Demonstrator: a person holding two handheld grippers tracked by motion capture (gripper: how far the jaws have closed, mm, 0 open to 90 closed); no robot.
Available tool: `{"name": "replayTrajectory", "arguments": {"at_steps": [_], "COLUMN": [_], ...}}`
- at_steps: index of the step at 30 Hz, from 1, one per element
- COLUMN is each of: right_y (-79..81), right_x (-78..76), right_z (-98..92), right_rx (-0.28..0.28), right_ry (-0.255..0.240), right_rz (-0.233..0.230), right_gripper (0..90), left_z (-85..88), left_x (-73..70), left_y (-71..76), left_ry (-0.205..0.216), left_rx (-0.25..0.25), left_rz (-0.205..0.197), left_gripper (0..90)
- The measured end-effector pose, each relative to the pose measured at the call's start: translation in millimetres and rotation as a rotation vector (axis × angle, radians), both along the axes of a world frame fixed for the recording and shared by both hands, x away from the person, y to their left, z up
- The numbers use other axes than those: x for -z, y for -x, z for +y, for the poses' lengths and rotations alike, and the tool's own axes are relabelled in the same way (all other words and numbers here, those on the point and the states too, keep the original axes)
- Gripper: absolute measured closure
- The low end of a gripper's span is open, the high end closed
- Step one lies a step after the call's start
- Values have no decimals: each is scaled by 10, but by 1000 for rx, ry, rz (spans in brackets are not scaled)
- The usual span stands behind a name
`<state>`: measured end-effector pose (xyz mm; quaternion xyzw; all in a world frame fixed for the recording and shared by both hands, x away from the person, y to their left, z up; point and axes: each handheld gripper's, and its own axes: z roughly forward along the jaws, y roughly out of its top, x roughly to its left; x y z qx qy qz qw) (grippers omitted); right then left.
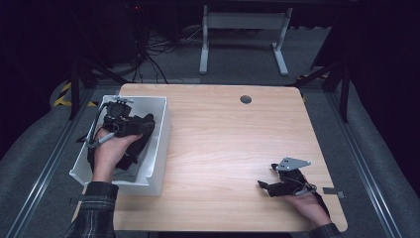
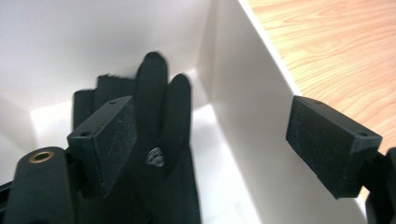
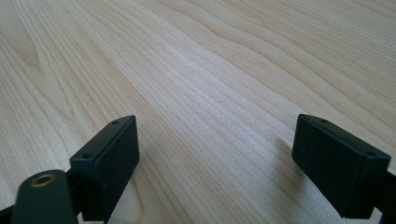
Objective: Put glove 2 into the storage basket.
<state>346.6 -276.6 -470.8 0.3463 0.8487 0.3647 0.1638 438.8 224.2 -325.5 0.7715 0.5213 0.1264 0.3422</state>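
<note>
High view: a pale wood-grain desk (image 1: 218, 144) with rounded corners carries a white, smooth-walled plastic bin (image 1: 157, 144) at its left edge. The left gripper (image 2: 210, 140) reaches into the bin, fingers spread wide and empty, over a matte black glove (image 2: 161, 116) on the bin floor. The right gripper (image 3: 215, 158) rests near the desk's front right corner, fingers wide apart on bare wood.

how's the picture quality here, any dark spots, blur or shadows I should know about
High view: the wooden table is well lit but the room around it falls into near black. Left gripper view: the black glove in the white bin is soft and loses detail, with blurred fingertips. Right gripper view: wood grain is sharp, and the right gripper casts soft shadows beside its jaws.
</note>
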Motion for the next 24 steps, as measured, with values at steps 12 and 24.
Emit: {"name": "replayTrajectory", "arguments": {"at_steps": [12, 24], "right_y": [0, 2], "right_x": [0, 0], "right_z": [0, 2], "right_rx": [0, -3], "right_ry": [0, 0], "right_rz": [0, 0], "right_gripper": [153, 153], "left_z": [-341, -834], "left_x": [-34, -62], "left_y": [24, 74], "left_ry": [21, 10], "left_rx": [81, 184], "left_rz": [-20, -44], "left_gripper": [178, 180]}}
